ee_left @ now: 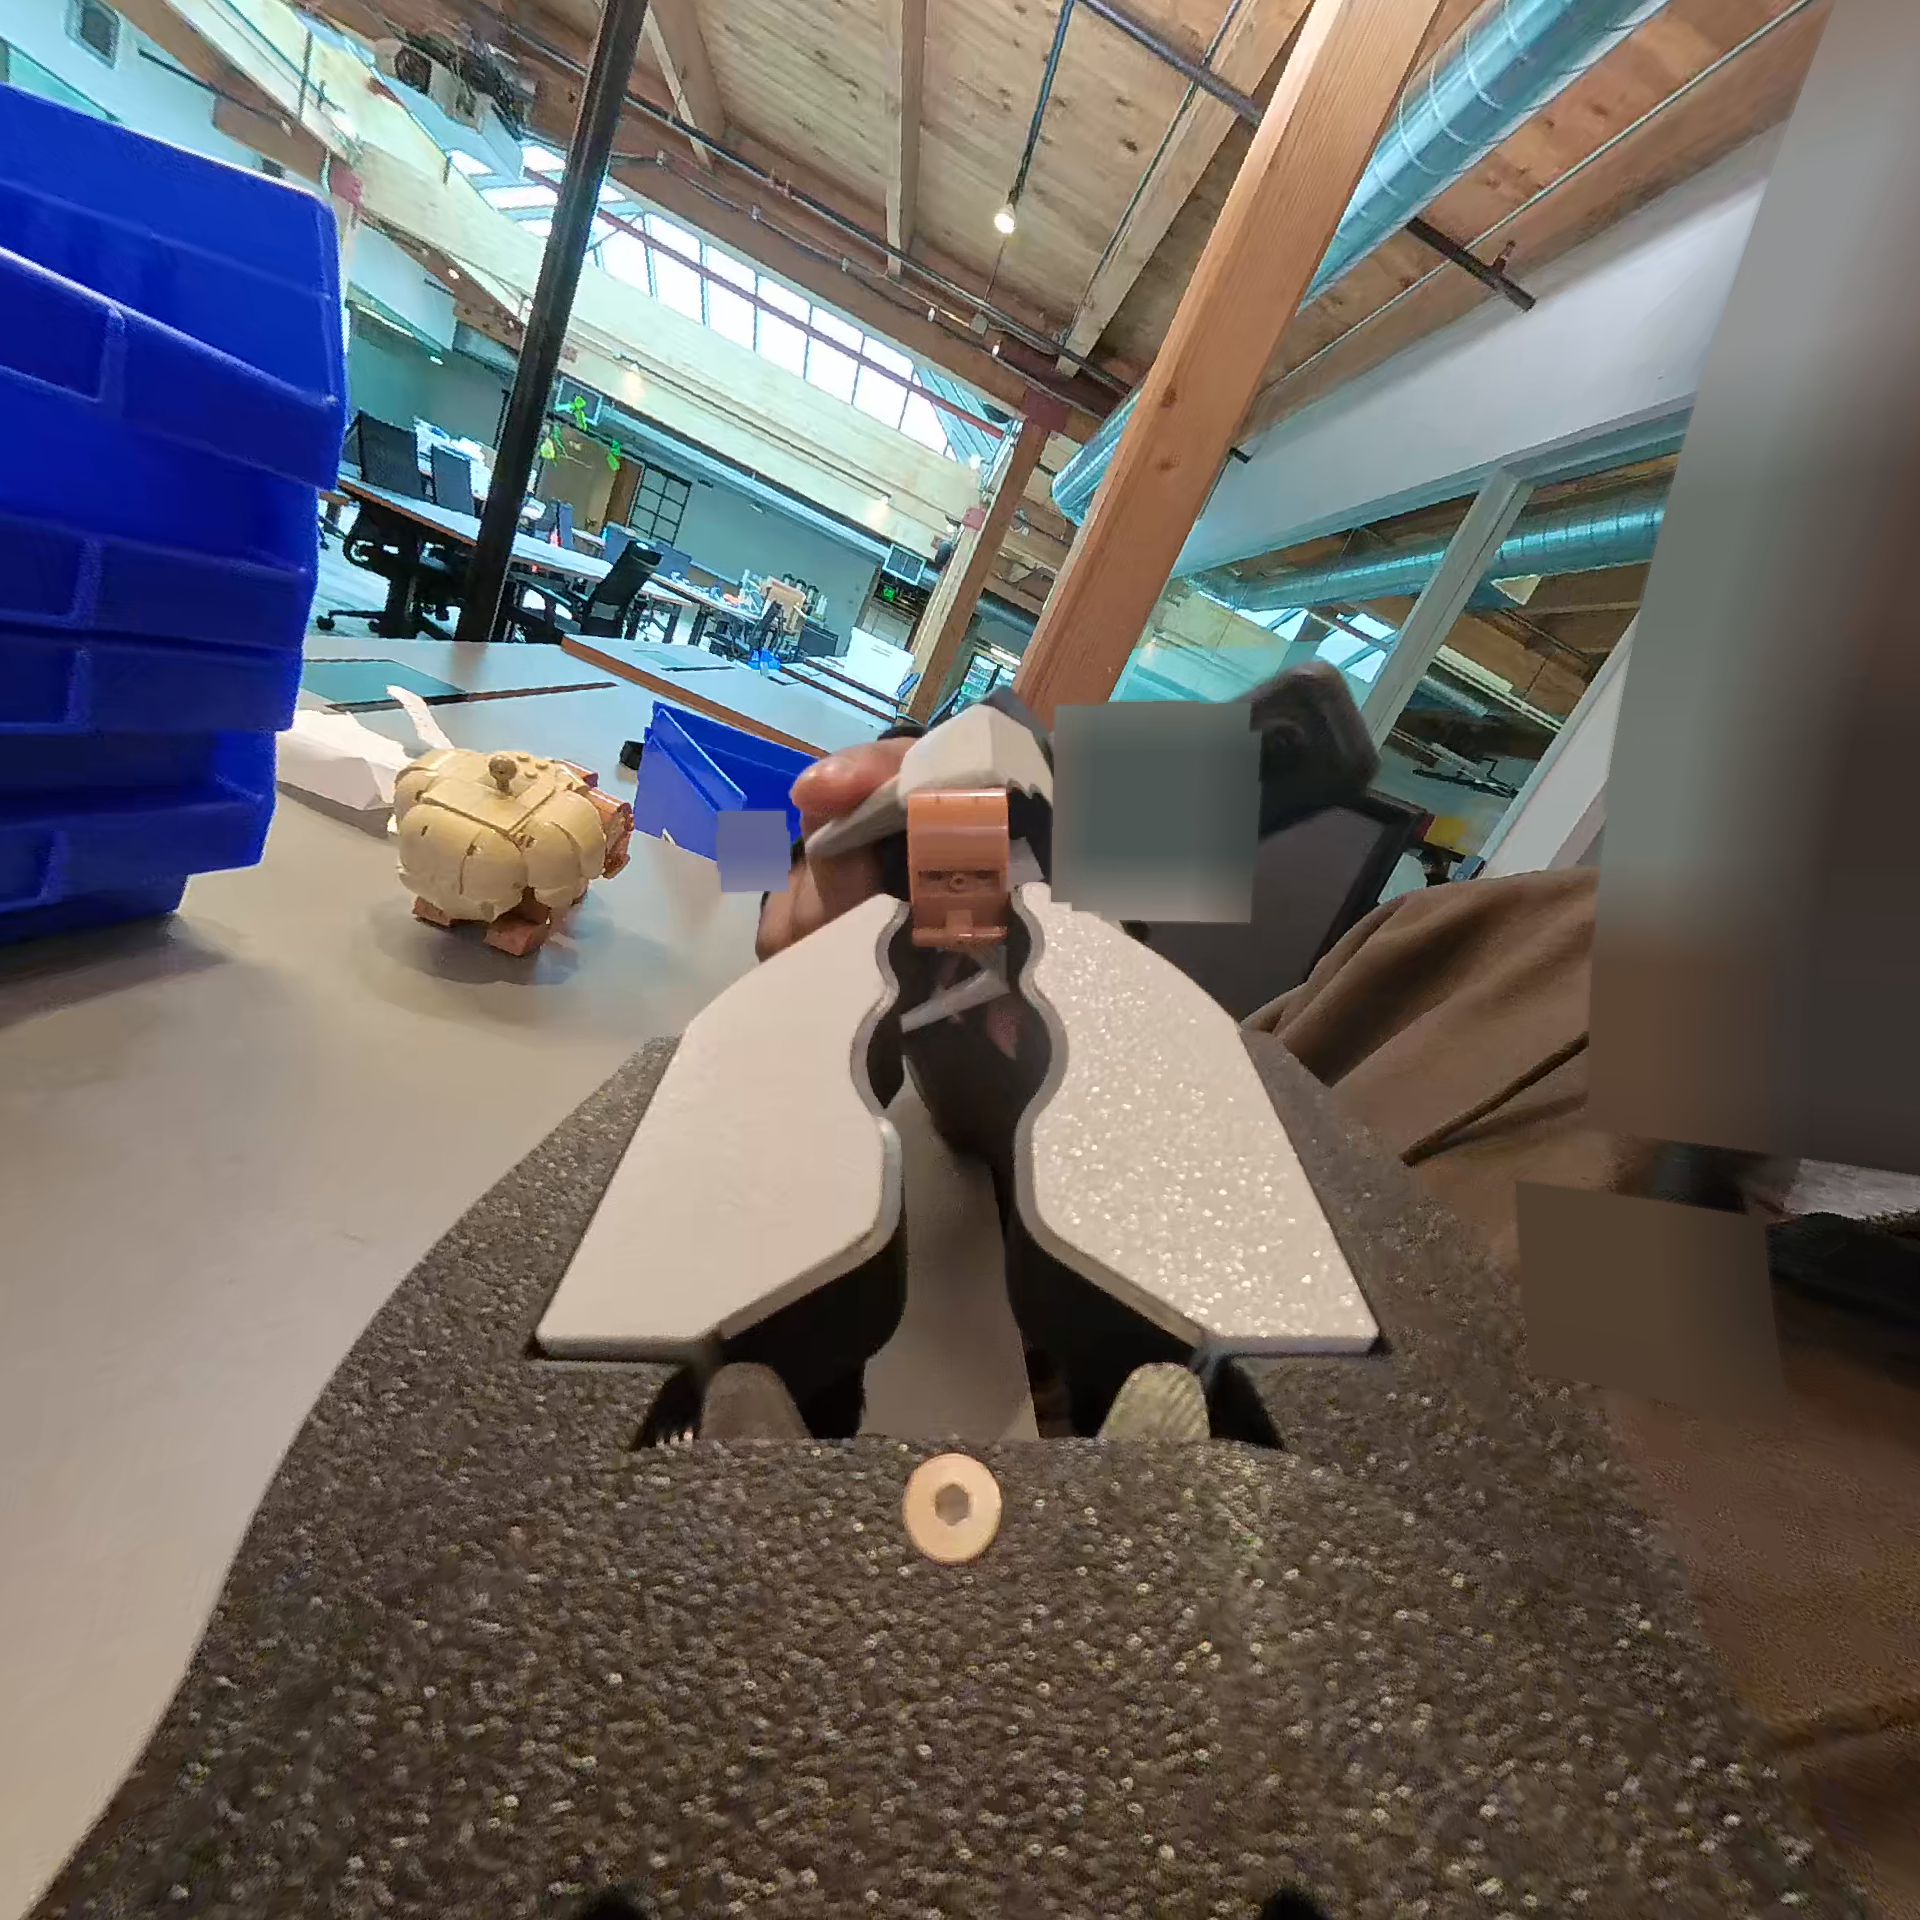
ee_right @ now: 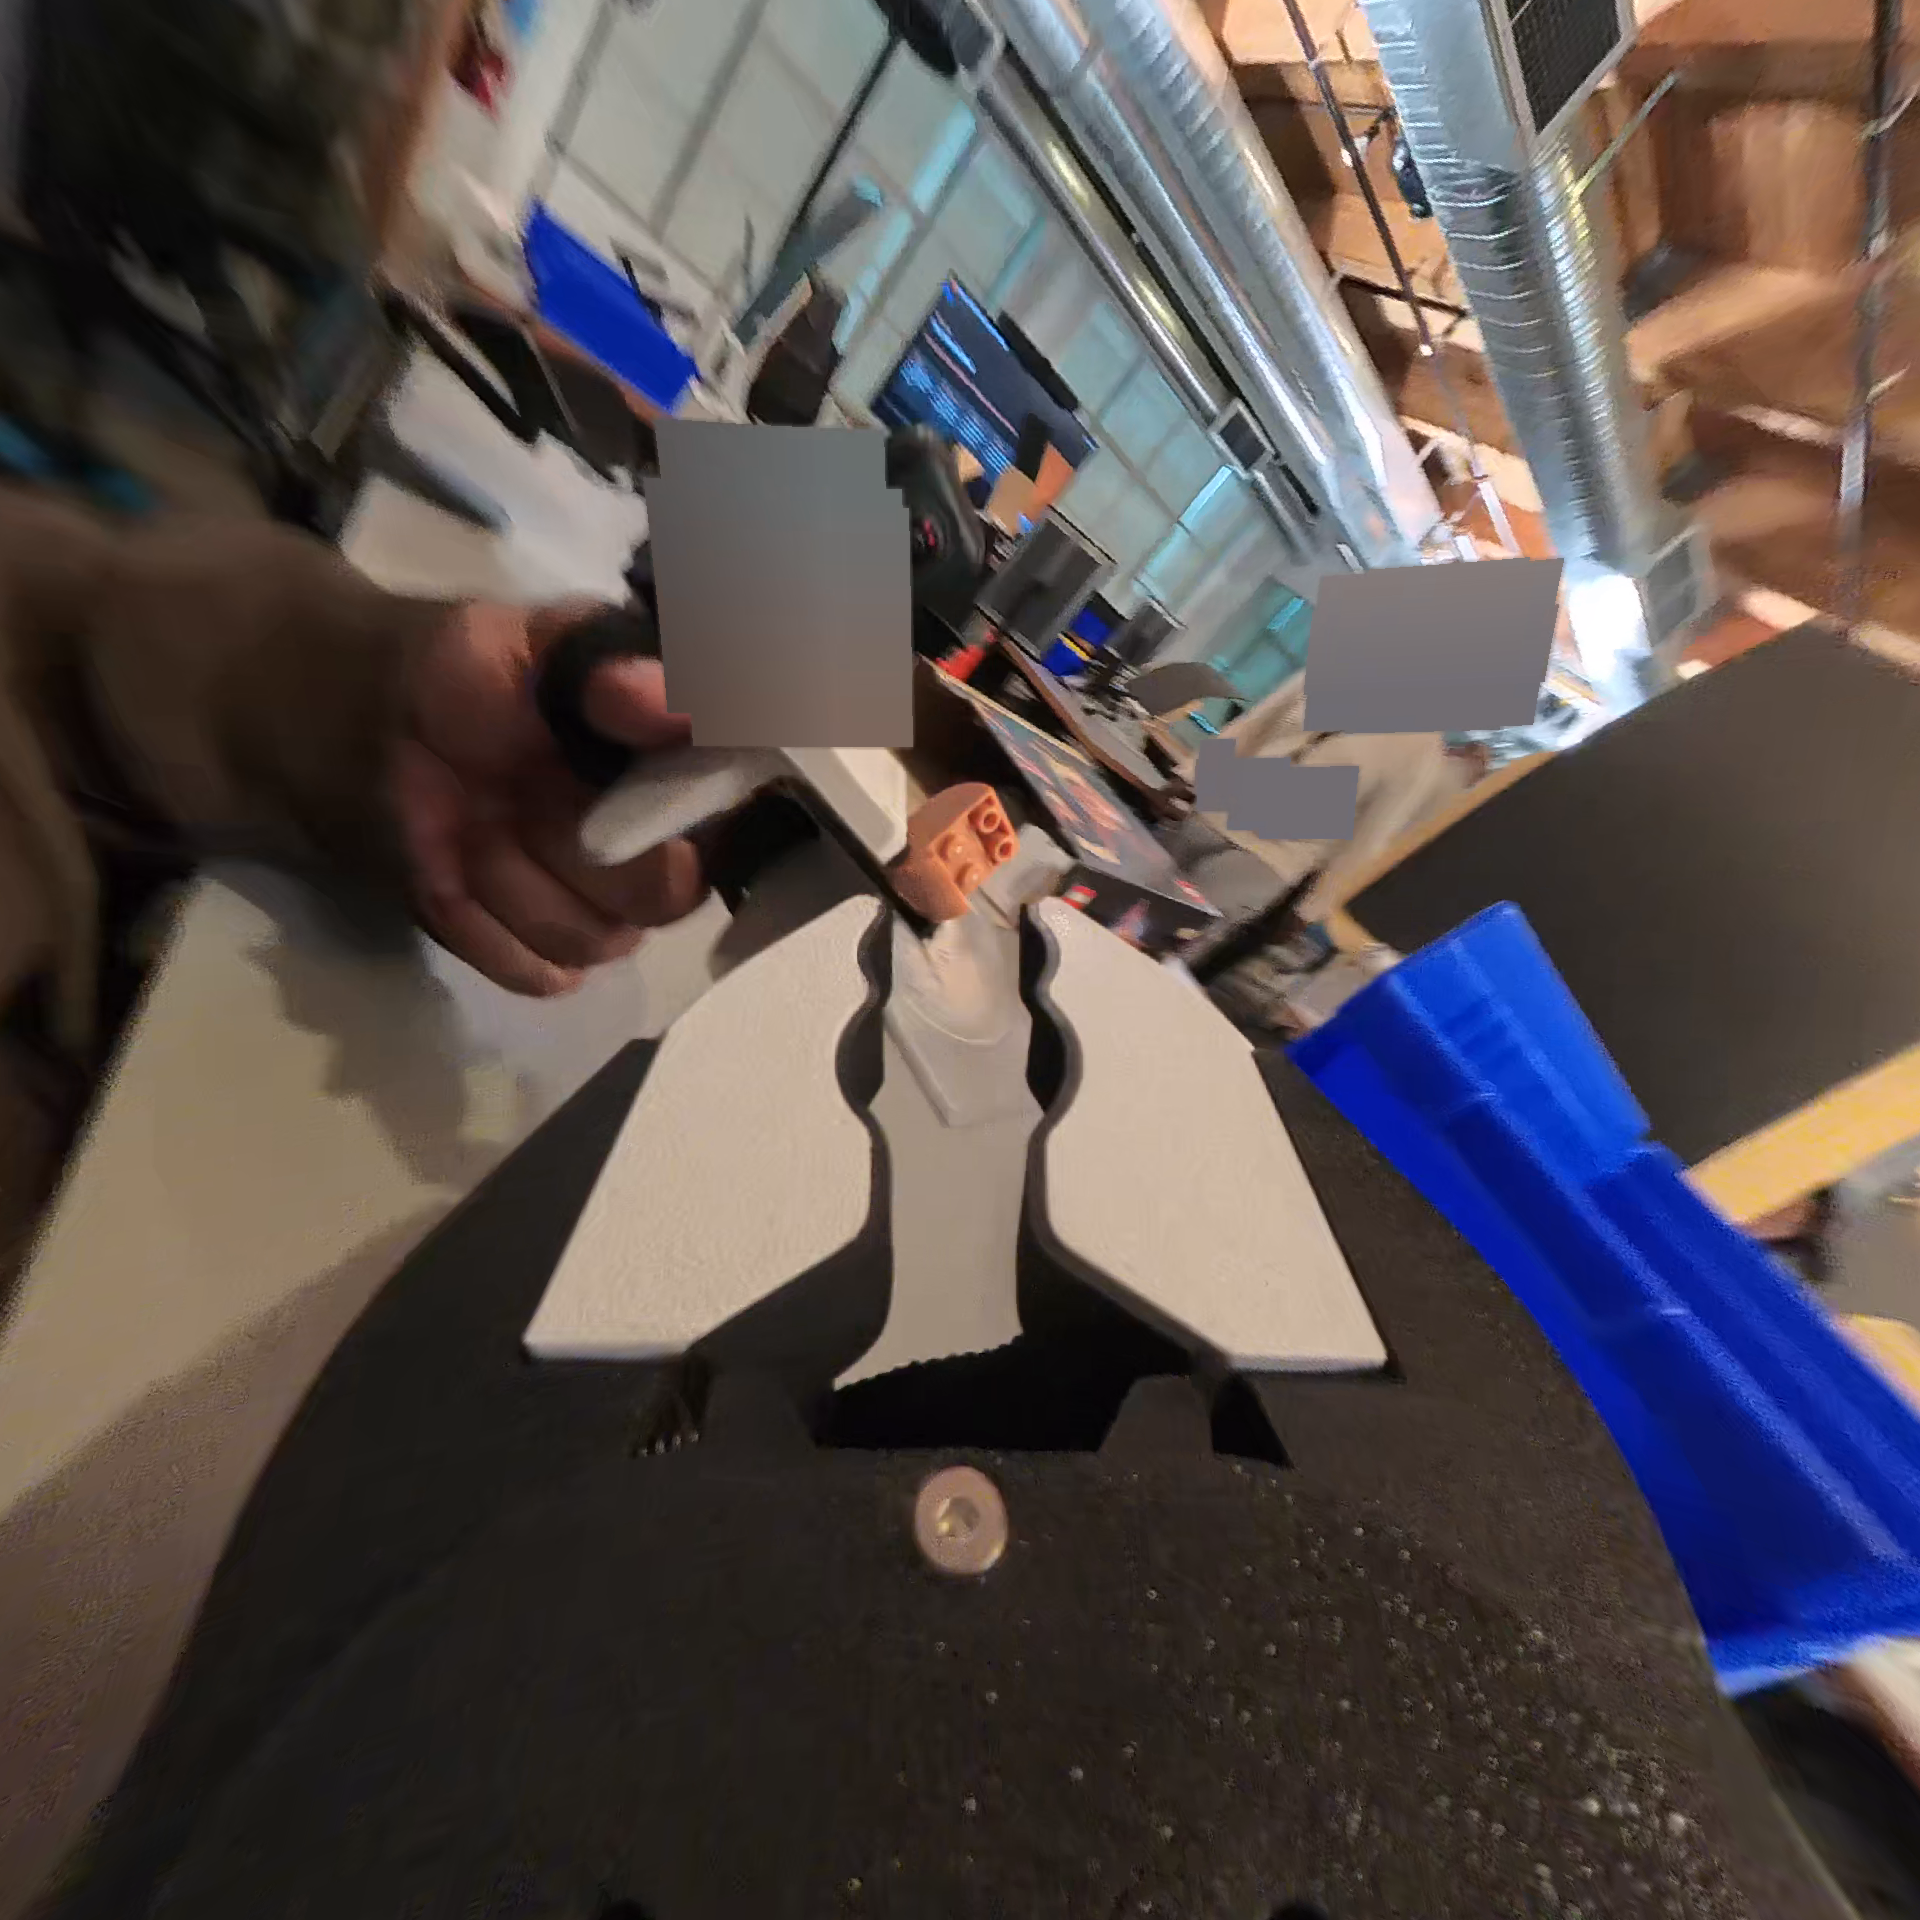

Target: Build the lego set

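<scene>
While pinched at the left gripper's tips, the brown Lego brick stands upright, held off the table.
Right gripper parted, empty; brick dead ahead, just beyond its tips. Cream model lies well apart.

Two grippers, left and right, one brown lego piece, one cream lego model, one stack of blue bins, one small blue bin.

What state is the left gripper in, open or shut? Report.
Shut: the left gripper pinches a brown brick between its fingertips.
</scene>
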